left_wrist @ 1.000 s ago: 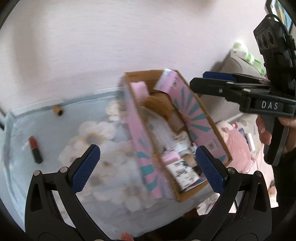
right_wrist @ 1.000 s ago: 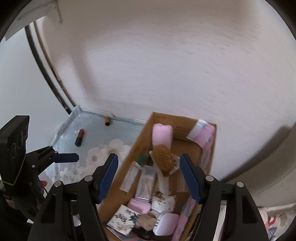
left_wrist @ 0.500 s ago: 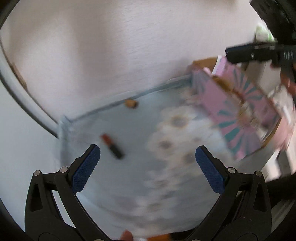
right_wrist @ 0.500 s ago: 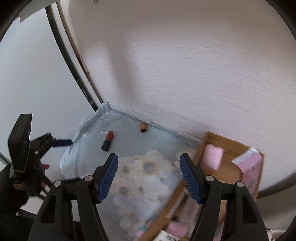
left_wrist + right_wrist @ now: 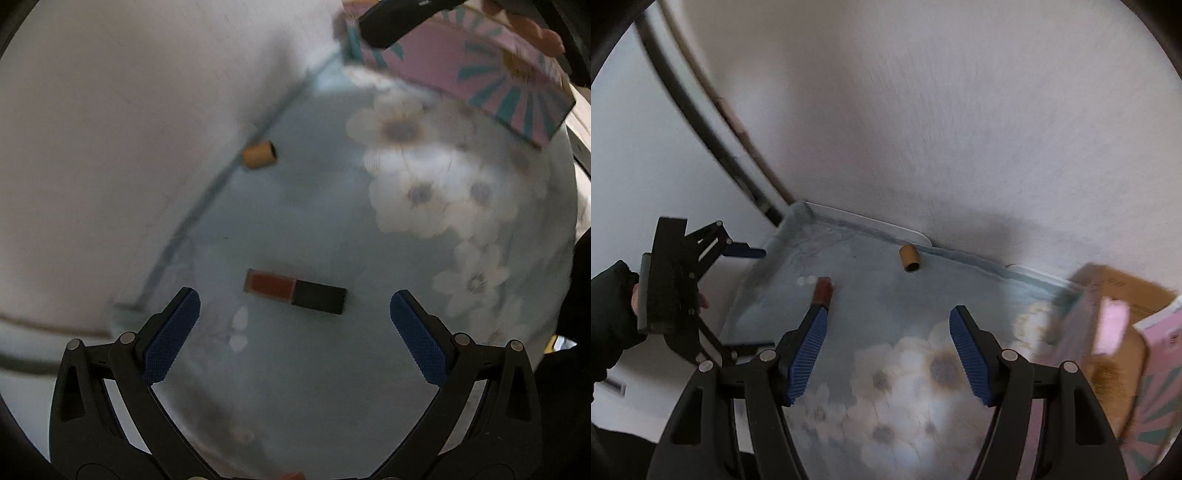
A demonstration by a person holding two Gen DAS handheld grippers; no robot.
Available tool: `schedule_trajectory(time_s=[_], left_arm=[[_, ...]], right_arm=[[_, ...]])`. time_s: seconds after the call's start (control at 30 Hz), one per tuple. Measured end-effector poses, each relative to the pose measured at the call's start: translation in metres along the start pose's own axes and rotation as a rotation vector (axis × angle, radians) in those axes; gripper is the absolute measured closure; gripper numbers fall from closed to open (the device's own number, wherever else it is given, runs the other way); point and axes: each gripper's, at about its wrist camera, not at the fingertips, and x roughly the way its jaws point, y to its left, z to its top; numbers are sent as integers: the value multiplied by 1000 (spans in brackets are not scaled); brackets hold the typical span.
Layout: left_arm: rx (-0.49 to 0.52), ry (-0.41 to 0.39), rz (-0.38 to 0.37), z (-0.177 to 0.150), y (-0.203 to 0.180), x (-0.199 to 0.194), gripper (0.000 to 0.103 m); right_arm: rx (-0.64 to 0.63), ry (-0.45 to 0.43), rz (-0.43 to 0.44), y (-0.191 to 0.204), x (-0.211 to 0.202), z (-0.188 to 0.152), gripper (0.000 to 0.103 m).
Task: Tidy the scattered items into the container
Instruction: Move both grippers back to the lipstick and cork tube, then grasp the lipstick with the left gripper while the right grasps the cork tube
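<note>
Tablecloth [image 5: 332,369], pale blue with white flowers, covers the whole work surface and runs up against the white wall [image 5: 110,110] at the back. Next in size is the container [image 5: 480,74], a cardboard box with pink and teal sides, sitting at the far right of the cloth; in the right wrist view its contents are blurred, so only that it already holds several things can be said. The left gripper [image 5: 295,328] hangs above the cloth with its blue pads spread wide and nothing between them, and the right gripper [image 5: 886,354] is likewise spread and empty over the flower print. Two small items are still out. The lipstick [image 5: 295,291], red at one end and black at the other, lies flat on the cloth just ahead of the left gripper, with its long axis running across the gap between the pads. The small brown tube [image 5: 258,155] lies on its side near the wall edge, well apart from the lipstick. The step in hand looks like a pick of the lipstick by the left gripper. To do it well, turn the wrist so the pads close across the narrow width rather than end to end, come down low enough to clear the cloth without bunching it, and grip near the middle so it does not tip on the way to the box.
</note>
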Motion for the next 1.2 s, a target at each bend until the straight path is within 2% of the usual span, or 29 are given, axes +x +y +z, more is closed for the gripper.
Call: schedule_trajectory(time_s=[0.17, 0.43, 0.73, 0.87, 0.93, 1.0, 1.2], left_arm=[[37, -4, -59, -2, 5, 33, 0], [55, -4, -114, -9, 10, 56, 1], [12, -47, -169, -7, 18, 57, 8], [-31, -50, -233, -8, 25, 57, 19], [-40, -54, -238, -8, 27, 56, 19], [-37, -57, -237, -8, 26, 55, 20], [-25, -49, -228, -3, 23, 49, 20]], right_arm=[[88, 33, -21, -10, 64, -3, 38], [122, 15, -60, -29, 110, 5, 38], [-9, -42, -114, -15, 140, 17, 38], [-74, -26, -155, -8, 160, 20, 38], [-78, -28, -172, -8, 167, 21, 50], [-73, -27, -171, -9, 171, 21, 75], [-80, -41, -184, -7, 168, 20, 80]])
